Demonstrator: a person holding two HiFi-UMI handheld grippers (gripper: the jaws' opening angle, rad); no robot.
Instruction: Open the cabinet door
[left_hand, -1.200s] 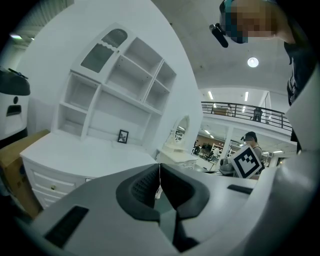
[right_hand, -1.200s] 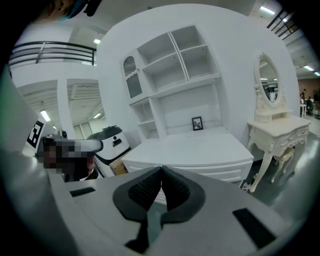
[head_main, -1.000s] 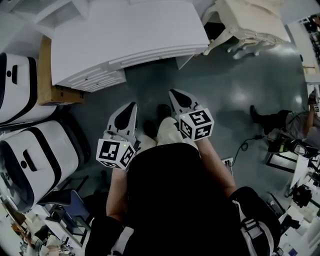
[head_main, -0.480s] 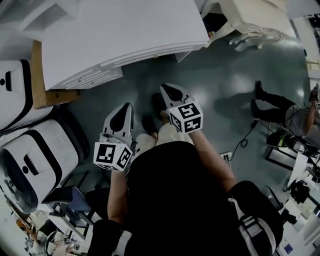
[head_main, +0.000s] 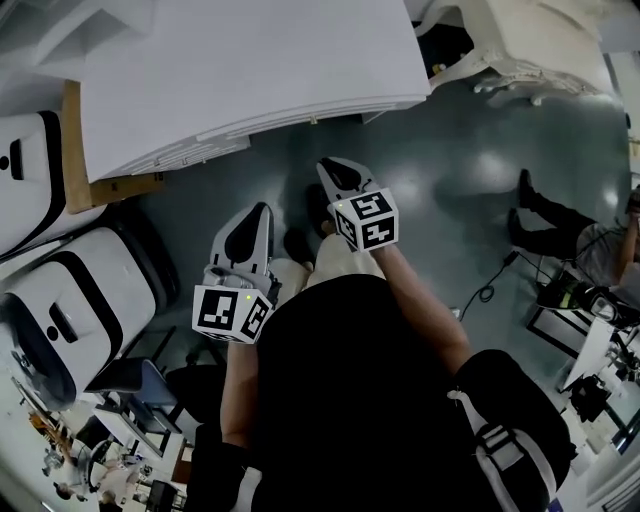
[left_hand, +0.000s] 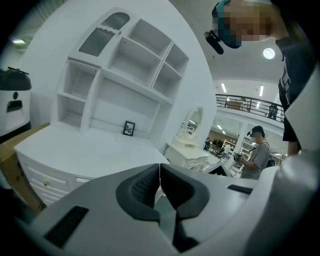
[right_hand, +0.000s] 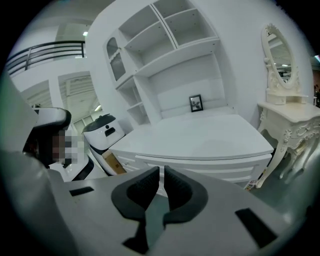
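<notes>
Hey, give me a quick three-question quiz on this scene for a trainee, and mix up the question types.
1. True or false: the small black-framed picture stands on the top of the white cabinet with open shelves.
2. In the right gripper view, what stands to the right of the cabinet? A) an ornate cream dressing table with an oval mirror B) a red bicycle C) a steel refrigerator
3. Fill in: the left claw has its jaws ____, with nothing between them.
Key: 1 true; 2 A; 3 together.
</notes>
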